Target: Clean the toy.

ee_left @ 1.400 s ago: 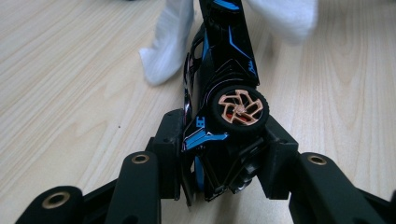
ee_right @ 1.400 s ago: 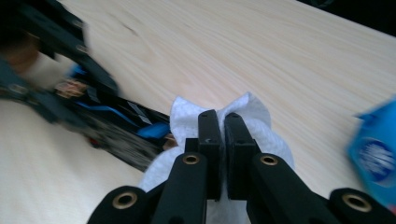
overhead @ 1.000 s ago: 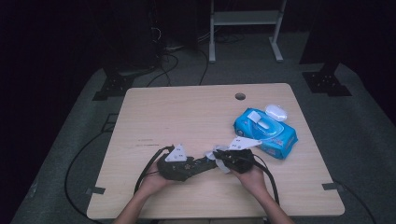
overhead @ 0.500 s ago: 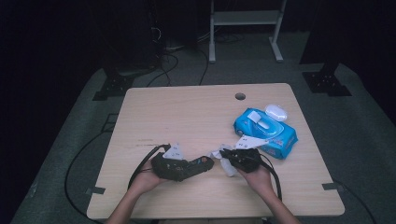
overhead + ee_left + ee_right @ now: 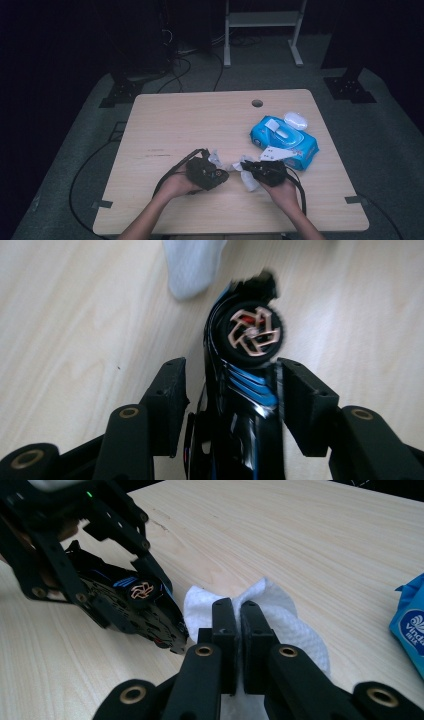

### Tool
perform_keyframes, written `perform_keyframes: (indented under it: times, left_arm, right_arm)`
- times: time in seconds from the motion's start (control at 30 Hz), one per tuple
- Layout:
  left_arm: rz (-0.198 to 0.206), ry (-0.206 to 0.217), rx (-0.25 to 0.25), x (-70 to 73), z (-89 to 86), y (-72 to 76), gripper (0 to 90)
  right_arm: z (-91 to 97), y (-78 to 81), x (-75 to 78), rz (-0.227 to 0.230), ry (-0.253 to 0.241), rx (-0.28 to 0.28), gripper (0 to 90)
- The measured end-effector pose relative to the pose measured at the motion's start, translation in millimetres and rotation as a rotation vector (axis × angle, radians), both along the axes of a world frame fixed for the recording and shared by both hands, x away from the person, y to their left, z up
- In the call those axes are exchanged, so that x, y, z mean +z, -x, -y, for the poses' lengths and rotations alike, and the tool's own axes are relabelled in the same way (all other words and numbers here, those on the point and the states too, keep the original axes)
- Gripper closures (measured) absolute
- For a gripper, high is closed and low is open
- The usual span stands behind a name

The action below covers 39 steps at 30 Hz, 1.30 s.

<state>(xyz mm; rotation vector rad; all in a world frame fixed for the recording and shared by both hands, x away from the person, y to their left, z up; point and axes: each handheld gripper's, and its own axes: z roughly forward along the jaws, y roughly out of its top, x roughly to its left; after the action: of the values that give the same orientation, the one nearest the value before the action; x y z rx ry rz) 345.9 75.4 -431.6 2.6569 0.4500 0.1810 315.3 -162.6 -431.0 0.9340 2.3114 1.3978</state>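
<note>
A black toy car (image 5: 240,390) with blue stripes and a copper wheel sits between the jaws of my left gripper (image 5: 230,385), held just above the table. Those jaws have just been opening a little; the right pad (image 5: 300,405) still lies against the car. From the right gripper view the car (image 5: 135,610) hangs nose-down a short way from the wipe. My right gripper (image 5: 237,610) is shut on a crumpled white wipe (image 5: 295,625). In the high view the left gripper (image 5: 220,175) and right gripper (image 5: 247,167) face each other near the table's front, with the wipe (image 5: 248,181) between them.
A blue pack of wet wipes (image 5: 285,137) lies at the right of the wooden table (image 5: 200,120), with a small white oval case (image 5: 295,120) behind it. A cable hole (image 5: 257,103) sits near the far edge. Cables trail off the table's left side.
A second ago the two grippers met at the car. They have drawn apart, and the left gripper has shifted and turned with the car. The right gripper keeps the wipe.
</note>
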Motion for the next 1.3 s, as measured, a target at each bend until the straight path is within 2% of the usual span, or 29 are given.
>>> perform_keyframes:
  times: [0.03, 0.07, 0.17, 0.23, 0.33, 0.47, 0.53, 0.57, 0.63, 0.7, 0.8, 0.9, 1.0, 1.07, 1.2, 1.27, 1.3]
  left_arm:
    - [-0.008, -0.031, 0.003, -3.4, 1.7, -1.4, 49.0]
    - [0.002, -0.04, -0.02, -4.2, 1.7, -0.6, 56.3]
    - [0.022, -0.006, -0.049, -4.1, 0.1, 2.1, 58.3]
    - [0.055, 0.033, -0.064, -2.3, -3.8, 4.0, 58.4]
    - [0.078, 0.098, -0.063, 4.9, -9.0, 6.4, 58.5]
    - [0.141, 0.171, -0.092, 18.1, -11.6, 13.0, 58.8]
    - [0.185, 0.181, -0.107, 23.4, -9.8, 17.8, 59.0]
    - [0.218, 0.207, -0.114, 26.2, -10.1, 21.5, 60.9]
    - [0.234, 0.228, -0.12, 29.6, -11.1, 24.0, 63.8]
    - [0.23, 0.26, -0.126, 31.9, -14.2, 25.2, 64.2]
    - [0.233, 0.284, -0.12, 31.2, -19.0, 25.2, 64.4]
    - [0.231, 0.304, -0.119, 29.7, -22.1, 25.4, 64.5]
    - [0.237, 0.31, -0.119, 28.9, -23.0, 26.9, 64.5]
    - [0.239, 0.316, -0.118, 28.7, -24.3, 27.2, 64.5]
    - [0.235, 0.316, -0.117, 27.0, -25.4, 27.1, 64.6]
    - [0.237, 0.32, -0.118, 26.1, -24.9, 27.2, 64.9]
    - [0.237, 0.321, -0.117, 26.2, -24.7, 27.1, 65.0]
  right_arm:
    - [-0.2, -0.3, -0.7, 0.0, 0.0, 0.0, 86.5]
    - [-1.4, -1.1, -2.0, -0.005, -0.003, 0.006, 86.5]
    - [-4.5, -1.8, -1.7, -0.008, -0.014, 0.01, 86.5]
    - [-5.2, -2.5, 0.8, -0.005, -0.027, 0.016, 86.5]
    - [-6.5, -3.8, 6.1, -0.011, -0.042, 0.052, 86.5]
    - [-13.5, -1.9, 14.2, -0.021, -0.096, 0.098, 86.6]
    - [-21.6, 0.1, 21.3, -0.016, -0.138, 0.135, 86.5]
    - [-25.8, 1.7, 25.8, 0.003, -0.144, 0.142, 86.6]
    - [-28.1, 1.7, 32.2, 0.005, -0.153, 0.158, 86.6]
    - [-28.0, 1.9, 34.9, 0.014, -0.142, 0.153, 86.6]
    - [-24.6, 0.3, 32.8, -0.001, -0.14, 0.137, 86.6]
    - [-23.8, 0.7, 32.5, -0.018, -0.174, 0.138, 86.6]
    - [-30.5, 2.6, 38.1, -0.021, -0.219, 0.172, 86.6]
    - [-35.6, 3.7, 40.2, -0.024, -0.228, 0.195, 86.6]
    - [-40.1, 3.5, 40.4, -0.01, -0.166, 0.2, 86.6]
    - [-38.1, 2.4, 39.7, -0.005, -0.098, 0.163, 86.7]
    - [-37.2, 2.2, 39.2, -0.012, -0.108, 0.163, 86.7]
